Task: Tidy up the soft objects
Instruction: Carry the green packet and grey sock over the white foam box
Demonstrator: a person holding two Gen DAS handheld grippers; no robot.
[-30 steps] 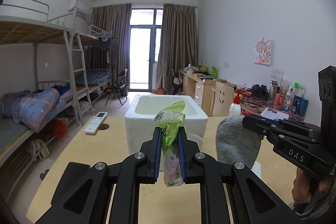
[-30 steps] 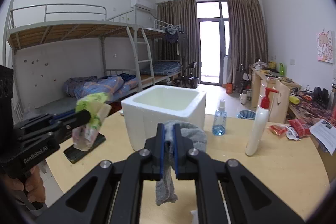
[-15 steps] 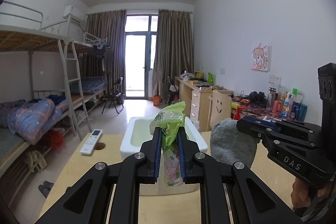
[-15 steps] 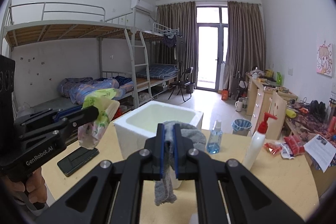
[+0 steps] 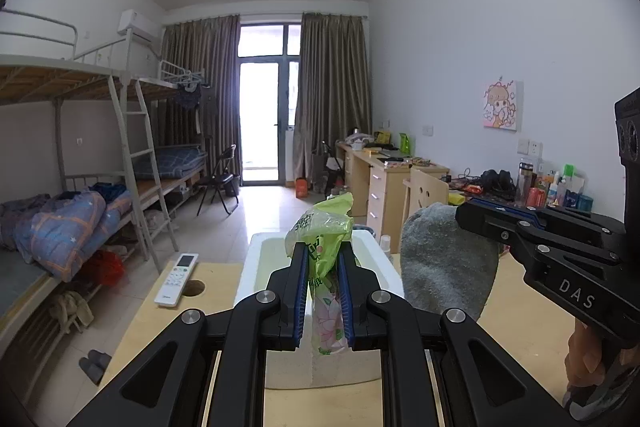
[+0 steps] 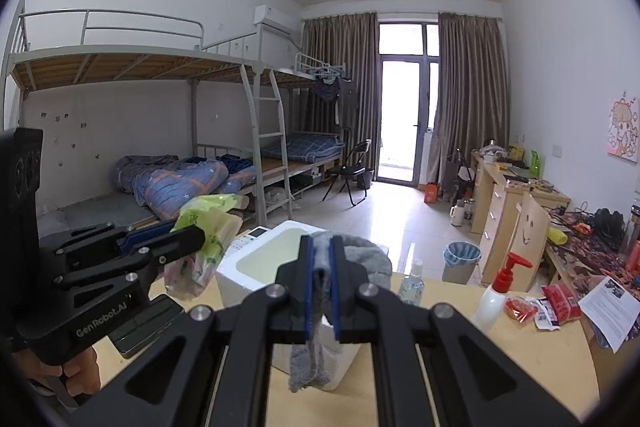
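left gripper [image 5: 323, 293] pointing slightly below level, jaws clamped tight on green plastic packet [image 5: 322, 247]. right gripper [image 6: 321, 289] alongside at similar tilt, jaws pinched on grey cloth [image 6: 320, 311]. bare hand [image 6: 78, 373] wraps left handle, another hand [image 5: 588, 359] wraps right handle. both grippers well apart.

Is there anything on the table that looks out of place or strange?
Yes, a little. The white remote control lies at the table's far left corner, beside a round hole. On the right side, red snack wrappers and a paper sheet lie scattered near its edge.
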